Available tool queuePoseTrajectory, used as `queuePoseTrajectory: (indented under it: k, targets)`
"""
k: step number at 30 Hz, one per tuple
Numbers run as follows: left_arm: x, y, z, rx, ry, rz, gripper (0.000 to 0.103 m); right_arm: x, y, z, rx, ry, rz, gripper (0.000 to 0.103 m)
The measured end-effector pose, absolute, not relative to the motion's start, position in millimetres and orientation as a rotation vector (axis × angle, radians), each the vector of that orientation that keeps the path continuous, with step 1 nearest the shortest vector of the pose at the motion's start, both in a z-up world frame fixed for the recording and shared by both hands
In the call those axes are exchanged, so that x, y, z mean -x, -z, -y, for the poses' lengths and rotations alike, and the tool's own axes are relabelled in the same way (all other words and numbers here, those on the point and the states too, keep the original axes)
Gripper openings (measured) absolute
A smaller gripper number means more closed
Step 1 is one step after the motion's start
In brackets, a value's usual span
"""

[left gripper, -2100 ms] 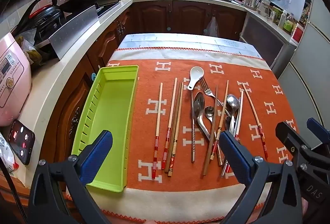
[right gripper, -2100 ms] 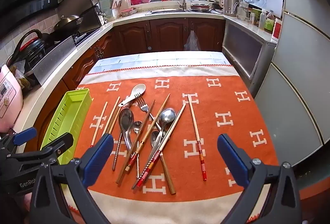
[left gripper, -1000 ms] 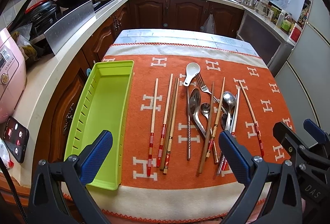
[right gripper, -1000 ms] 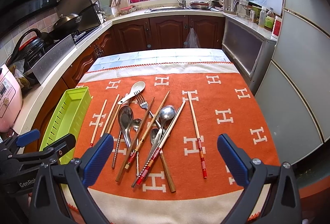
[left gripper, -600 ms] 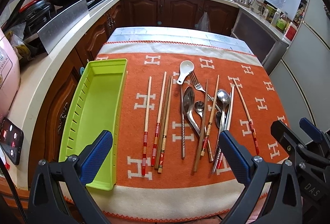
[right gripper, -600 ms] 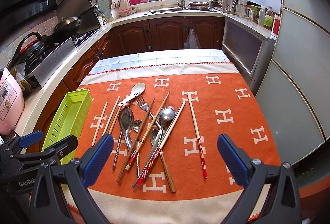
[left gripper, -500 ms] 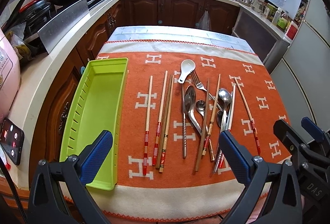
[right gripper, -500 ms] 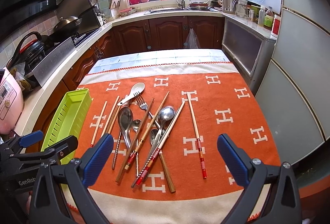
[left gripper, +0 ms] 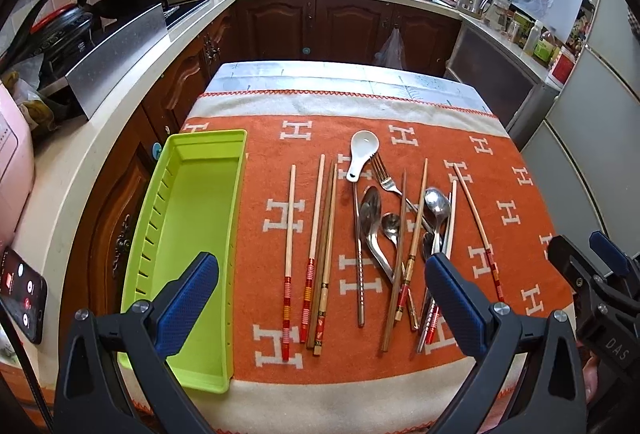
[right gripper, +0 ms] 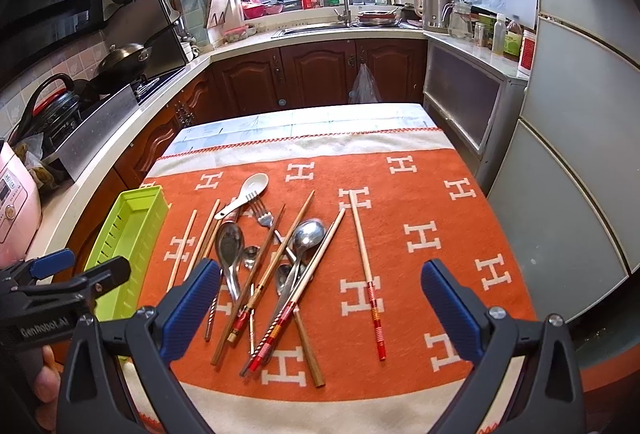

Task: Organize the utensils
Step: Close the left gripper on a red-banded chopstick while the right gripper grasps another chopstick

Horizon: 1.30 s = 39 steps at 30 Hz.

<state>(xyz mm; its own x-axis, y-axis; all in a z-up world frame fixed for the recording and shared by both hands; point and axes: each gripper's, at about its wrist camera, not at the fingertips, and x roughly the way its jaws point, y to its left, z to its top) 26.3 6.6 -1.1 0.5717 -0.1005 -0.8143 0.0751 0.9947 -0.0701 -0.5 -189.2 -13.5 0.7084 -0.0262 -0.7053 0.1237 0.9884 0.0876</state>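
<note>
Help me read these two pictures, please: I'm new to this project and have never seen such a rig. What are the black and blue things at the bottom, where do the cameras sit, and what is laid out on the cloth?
There is no robot here. A person holds a two-finger tool in each hand, and each tool carries a wide-angle camera looking forward along its fingers. The black arms with blue pads at the bottom are those fingers.

One picture comes from the left tool, the other from the right tool. Each tool also shows at the edge of the other's picture. Both are open and hold nothing.

On the orange cloth lies a loose heap of utensils: wooden chopsticks, metal spoons, a fork and a white soup spoon. To the left stands a green tray with nothing in it, presumably where the utensils will go.
</note>
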Motion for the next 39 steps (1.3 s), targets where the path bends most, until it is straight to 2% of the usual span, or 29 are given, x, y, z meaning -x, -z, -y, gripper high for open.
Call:
queuePoseTrajectory:
  k: [6,9,11,13,15,20,22,25,27,39]
  targets:
    - [-43,6,-18,0.053,0.098,-0.971,0.1,-10,17,204,-0.15,0.093,-0.804,0.094]
    - [-54,12,-22,0.064,0.103,-0.99,0.09,-17,22,212,-0.165,0.085,-0.829,0.09]
    - [-62,18,-22,0.056,0.109,-1.017,0.073,-21,28,216,-0.175,0.079,-0.846,0.086]
    - [-69,26,-22,0.059,0.127,-1.046,0.06,-29,35,221,-0.186,0.083,-0.873,0.081]
    - [-76,36,-20,0.07,0.146,-1.081,0.052,-35,42,227,-0.197,0.082,-0.892,0.077]
    - [-92,65,-9,0.044,0.168,-1.162,0.026,-52,68,240,-0.201,0.106,-0.949,0.071]
    - [-97,76,-7,0.042,0.163,-1.191,0.019,-59,82,245,-0.207,0.111,-0.993,0.058]
    - [-103,93,-7,0.044,0.161,-1.232,0.018,-67,102,253,-0.234,0.101,-1.06,0.046]
    - [-105,101,-10,0.048,0.161,-1.256,0.018,-70,112,256,-0.24,0.101,-1.086,0.044]
    - [-112,137,-24,0.074,0.144,-1.351,0.015,-81,145,246,-0.182,0.065,-1.152,0.04]
